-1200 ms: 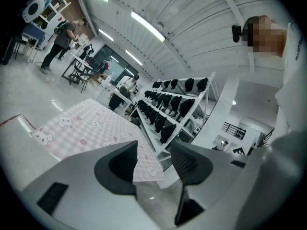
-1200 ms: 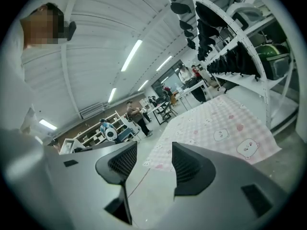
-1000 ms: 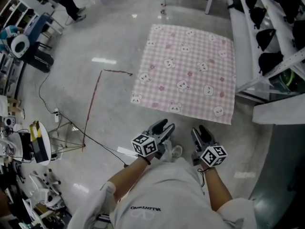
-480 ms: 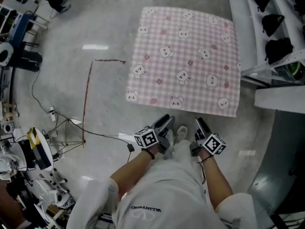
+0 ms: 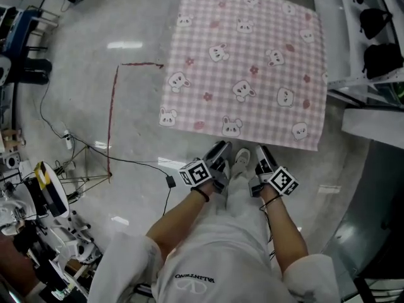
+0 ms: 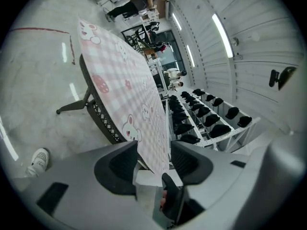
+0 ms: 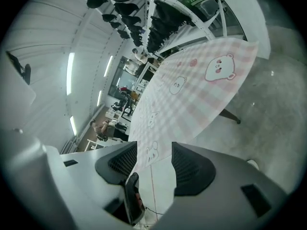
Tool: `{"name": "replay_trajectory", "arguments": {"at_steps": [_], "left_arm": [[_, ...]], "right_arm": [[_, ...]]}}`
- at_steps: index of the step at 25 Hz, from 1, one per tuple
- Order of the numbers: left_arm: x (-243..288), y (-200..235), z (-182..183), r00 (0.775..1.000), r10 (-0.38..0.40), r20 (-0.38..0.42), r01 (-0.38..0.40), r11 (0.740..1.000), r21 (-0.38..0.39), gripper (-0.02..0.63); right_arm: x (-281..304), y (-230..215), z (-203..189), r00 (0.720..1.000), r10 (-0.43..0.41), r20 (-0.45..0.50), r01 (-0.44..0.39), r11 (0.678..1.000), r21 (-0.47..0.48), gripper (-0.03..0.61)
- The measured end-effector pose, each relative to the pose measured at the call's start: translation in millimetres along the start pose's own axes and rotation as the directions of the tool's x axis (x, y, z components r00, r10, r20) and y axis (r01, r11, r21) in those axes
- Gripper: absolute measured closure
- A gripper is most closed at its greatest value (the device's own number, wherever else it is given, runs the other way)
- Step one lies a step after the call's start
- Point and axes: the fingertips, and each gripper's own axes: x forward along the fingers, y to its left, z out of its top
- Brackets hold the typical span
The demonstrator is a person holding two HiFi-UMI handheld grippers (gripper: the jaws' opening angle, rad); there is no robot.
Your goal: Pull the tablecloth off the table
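We hold the left gripper [image 5: 218, 154] and right gripper [image 5: 264, 159] side by side, jaws apart and empty, aimed at the near edge of the tablecloth [image 5: 243, 68], probably to pinch it. It lies flat, covering the surface [image 6: 102, 122].

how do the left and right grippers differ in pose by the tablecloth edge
The left gripper sits left of the middle of the tablecloth's near edge; the right gripper sits right of it. The left gripper leans rightward, the right gripper leftward, so their tips converge. Both have jaws apart, not gripping the cloth.
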Motion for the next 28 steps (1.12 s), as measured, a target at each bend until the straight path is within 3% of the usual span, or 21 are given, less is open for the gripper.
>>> {"name": "replay_trajectory", "arguments": {"at_steps": [4,9,18,22,28], "left_arm": [[6,7,-8,1.0,0.009,0.023,-0.007,0.998,-0.065,0.413],[11,16,-17,0.999,0.014,0.028,-0.012,0.996,-0.086,0.413],[26,42,-23,0.998,0.026,0.062,-0.017,0.99,-0.143,0.413],[37,48,-21,0.992,0.0,0.13,0.034,0.966,-0.256,0.413],[49,49,-9,0.982,-0.033,0.186,0.082,0.962,-0.262,0.413]], "right_arm": [[7,-11,1,1.0,0.001,-0.007,0.0,0.999,0.054,0.344],[7,-30,-7,0.999,-0.002,-0.032,0.004,0.996,0.085,0.344],[22,-62,2,0.999,0.003,0.051,-0.013,0.979,0.203,0.347],[33,-68,12,0.995,0.011,0.097,-0.035,0.968,0.248,0.351],[40,-72,21,0.989,0.022,0.149,-0.065,0.956,0.286,0.361]]}}
